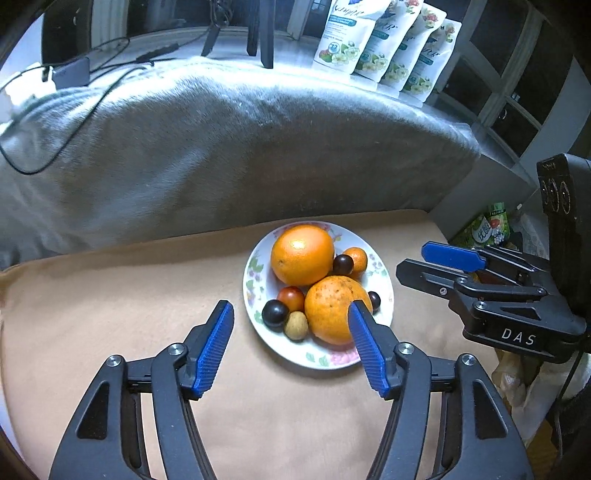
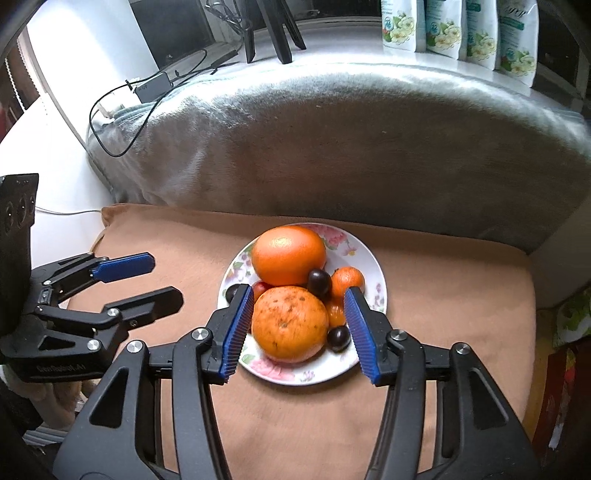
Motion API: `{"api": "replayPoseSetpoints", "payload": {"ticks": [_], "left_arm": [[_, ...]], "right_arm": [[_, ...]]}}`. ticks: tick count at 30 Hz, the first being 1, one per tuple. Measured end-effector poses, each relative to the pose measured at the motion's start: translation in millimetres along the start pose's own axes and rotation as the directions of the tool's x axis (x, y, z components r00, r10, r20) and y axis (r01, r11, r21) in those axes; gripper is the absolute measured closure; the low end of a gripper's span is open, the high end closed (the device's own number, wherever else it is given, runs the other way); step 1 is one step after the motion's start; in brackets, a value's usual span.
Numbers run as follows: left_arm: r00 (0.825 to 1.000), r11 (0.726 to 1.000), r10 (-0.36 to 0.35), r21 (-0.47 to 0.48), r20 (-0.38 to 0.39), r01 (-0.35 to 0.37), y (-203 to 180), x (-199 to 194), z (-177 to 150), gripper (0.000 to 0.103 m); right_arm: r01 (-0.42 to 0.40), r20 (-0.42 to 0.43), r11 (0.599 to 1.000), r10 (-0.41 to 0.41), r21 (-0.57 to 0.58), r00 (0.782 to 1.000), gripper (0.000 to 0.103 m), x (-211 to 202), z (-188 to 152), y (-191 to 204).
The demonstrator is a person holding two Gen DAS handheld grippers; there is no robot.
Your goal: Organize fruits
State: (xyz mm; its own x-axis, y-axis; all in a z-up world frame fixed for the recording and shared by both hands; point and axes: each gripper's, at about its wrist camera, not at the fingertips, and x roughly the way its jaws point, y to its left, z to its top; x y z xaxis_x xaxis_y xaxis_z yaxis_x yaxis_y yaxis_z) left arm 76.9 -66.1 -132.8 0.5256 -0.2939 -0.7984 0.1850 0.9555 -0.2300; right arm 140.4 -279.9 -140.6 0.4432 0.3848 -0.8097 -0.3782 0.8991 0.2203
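Two grippers, one floral plate (image 1: 255, 275) of fruit. Partly hidden: a red tomato (image 2: 260, 288) and a dark fruit (image 2: 232, 292) at the plate's left, cut off in the right wrist view behind the speckled orange (image 2: 290, 325) and the left blue pad; a small orange fruit (image 2: 335, 314) wedged low behind that orange, its kind not clear; print on the white pouches (image 1: 388, 44) along the far ledge too blurred to read. Left gripper (image 1: 291, 347): tilted downward, jaws apart with nothing between them, the plate lying ahead and toward its right finger, whose tip overlaps the speckled orange in the picture; contact cannot be told. Right gripper (image 2: 299, 330): tilted downward, jaws apart, the speckled orange framed between the pads without being pressed, a dark plum (image 2: 338, 338) just inside the right pad. Further contents, beyond the jaws: smooth large orange (image 2: 289, 254), mandarin (image 2: 347, 280), second dark plum (image 2: 318, 282); from the left wrist view also a tan longan-like fruit (image 1: 296, 325). Surface: tan cushion (image 2: 443, 280), the plate upon it. Behind: grey plush blanket (image 2: 351, 147), black cables (image 2: 147, 110), tripod legs (image 2: 277, 33).
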Motion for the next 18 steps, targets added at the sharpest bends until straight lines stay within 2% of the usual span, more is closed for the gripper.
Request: {"api": "replayPoseSetpoints", "payload": {"ticks": [1,2,3,5,8,11,18], "left_arm": [[1.0,1.0,0.008,0.006,0.003,-0.008,-1.4,-3.9,-0.2,0.039],[1.0,1.0,0.018,0.012,0.008,-0.018,-2.8,-8.2,-0.1,0.039],[1.0,1.0,0.023,0.017,0.012,-0.024,-5.4,-10.2,1.3,0.039],[0.999,0.999,0.034,0.02,0.02,-0.035,-6.0,-17.2,0.9,0.039],[0.998,0.998,0.057,0.031,0.023,-0.058,-8.9,-25.4,0.7,0.038],[0.997,0.996,0.073,0.04,0.031,-0.074,-13.3,-31.9,0.8,0.031],[0.996,0.996,0.071,0.046,0.045,-0.073,-19.7,-44.4,1.4,0.029]], "right_arm": [[0.004,0.002,1.0,-0.004,0.004,1.0,0.049,-3.7,-1.1,0.5],[0.006,0.005,1.0,-0.006,0.009,1.0,0.043,-6.9,-1.5,1.5],[0.011,0.016,1.0,-0.011,0.018,1.0,0.029,-12.2,-3.0,2.4],[0.018,0.041,0.999,-0.02,0.03,0.999,0.022,-20.6,-4.9,3.0],[0.037,0.049,0.998,-0.039,0.048,0.998,0.022,-30.4,-6.7,3.9],[0.051,0.058,0.997,-0.055,0.057,0.997,0.022,-39.4,-8.8,4.0],[0.074,0.06,0.995,-0.079,0.073,0.995,0.022,-52.0,-14.3,0.8]]}}
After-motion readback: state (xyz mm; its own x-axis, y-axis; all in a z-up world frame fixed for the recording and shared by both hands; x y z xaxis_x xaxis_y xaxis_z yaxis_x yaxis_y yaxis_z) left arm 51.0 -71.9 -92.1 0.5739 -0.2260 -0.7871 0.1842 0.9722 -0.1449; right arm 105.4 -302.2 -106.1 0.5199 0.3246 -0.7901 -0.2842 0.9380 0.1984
